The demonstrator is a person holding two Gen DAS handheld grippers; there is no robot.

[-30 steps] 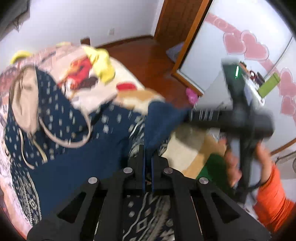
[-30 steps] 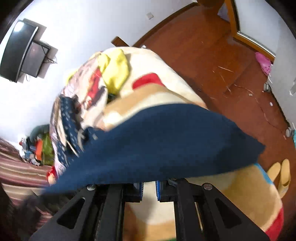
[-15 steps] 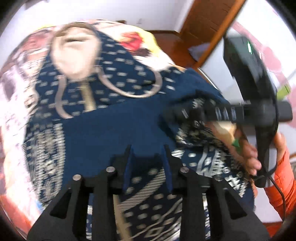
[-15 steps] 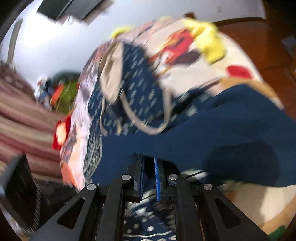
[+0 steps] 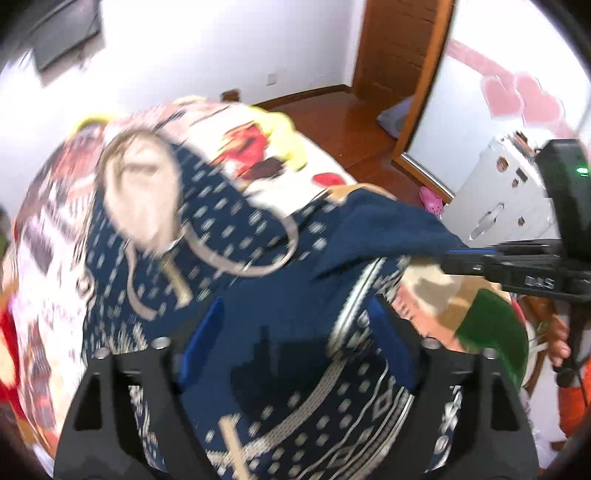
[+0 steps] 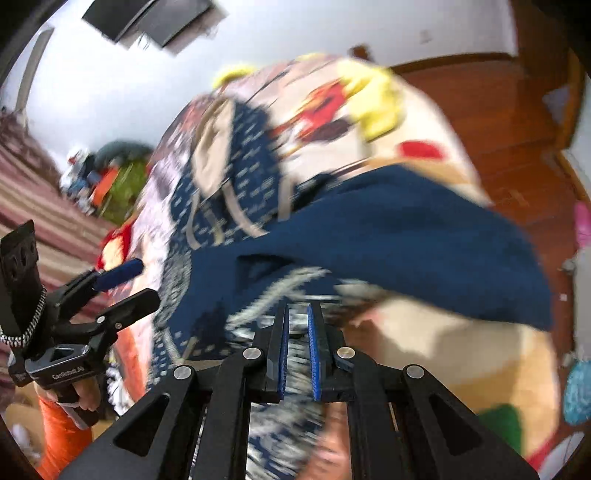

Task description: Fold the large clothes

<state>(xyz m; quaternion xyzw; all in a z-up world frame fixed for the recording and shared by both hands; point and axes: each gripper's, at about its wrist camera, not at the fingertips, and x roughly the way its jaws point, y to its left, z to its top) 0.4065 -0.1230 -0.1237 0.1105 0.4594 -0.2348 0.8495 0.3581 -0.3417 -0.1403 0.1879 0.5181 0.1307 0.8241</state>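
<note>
A navy hooded garment (image 5: 229, 236) with white dots, beige hood lining and patterned bands lies spread on the bed, its hem folded up over the body. It also shows in the right wrist view (image 6: 369, 229). My left gripper (image 5: 291, 336) is open above the garment's lower part, holding nothing; it also shows at the left of the right wrist view (image 6: 125, 284). My right gripper (image 6: 297, 328) has its blue pads close together with a narrow gap; in the left wrist view its fingers (image 5: 469, 258) sit at the tip of the folded navy flap.
The bed has a colourful cartoon blanket (image 5: 258, 147) with a yellow cloth (image 5: 284, 133) at its far side. Wooden floor (image 5: 332, 114), a door (image 5: 399, 55) and a white cabinet (image 5: 506, 192) lie to the right. A wall TV (image 6: 147, 18) hangs at the back.
My left gripper has let go of the navy fabric and opened wide. The flap held by the right gripper has been carried over the garment and laid down.
</note>
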